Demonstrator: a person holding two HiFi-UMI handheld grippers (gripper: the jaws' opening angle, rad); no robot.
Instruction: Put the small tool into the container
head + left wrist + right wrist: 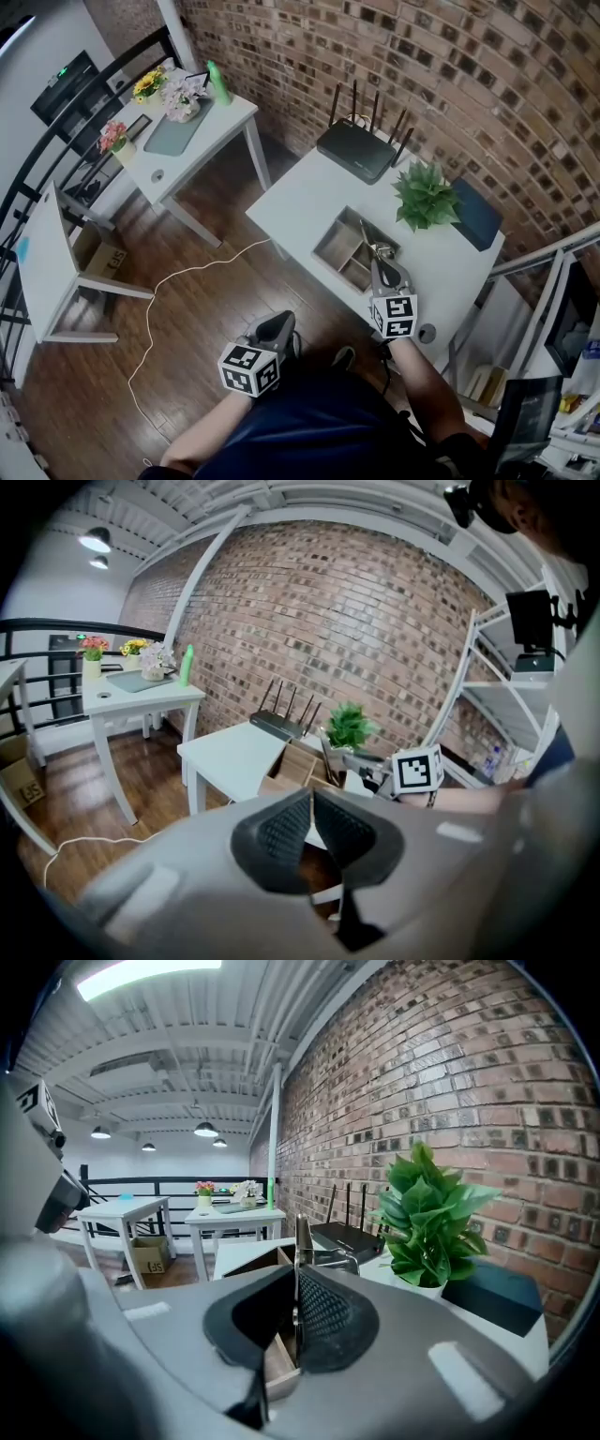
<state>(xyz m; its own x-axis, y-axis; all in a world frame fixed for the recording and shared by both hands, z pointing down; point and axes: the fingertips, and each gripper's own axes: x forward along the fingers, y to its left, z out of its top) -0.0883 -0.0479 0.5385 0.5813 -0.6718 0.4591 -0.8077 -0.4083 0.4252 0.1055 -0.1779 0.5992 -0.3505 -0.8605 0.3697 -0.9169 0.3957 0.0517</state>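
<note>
Pinching the small tool (pixel 302 1237), perhaps a metal clipper, the right gripper (pixel 292 1312) is clamped; the tool pokes ahead of its jaws, with the container (pixel 328 239) just beneath. The left gripper (pixel 311 829) is closed and empty.

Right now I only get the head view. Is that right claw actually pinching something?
Observer: Yes. The right gripper view shows the right gripper shut on a thin metal tool that sticks out past the jaws.
Operator: And the left one, down low?
Observer: The left gripper has its jaws together with nothing between them.
Operator: How is the tool standing?
Observer: From the side, in the left gripper view, it stands nearly upright at the box. Whether its tip is inside, I can't tell.
</note>
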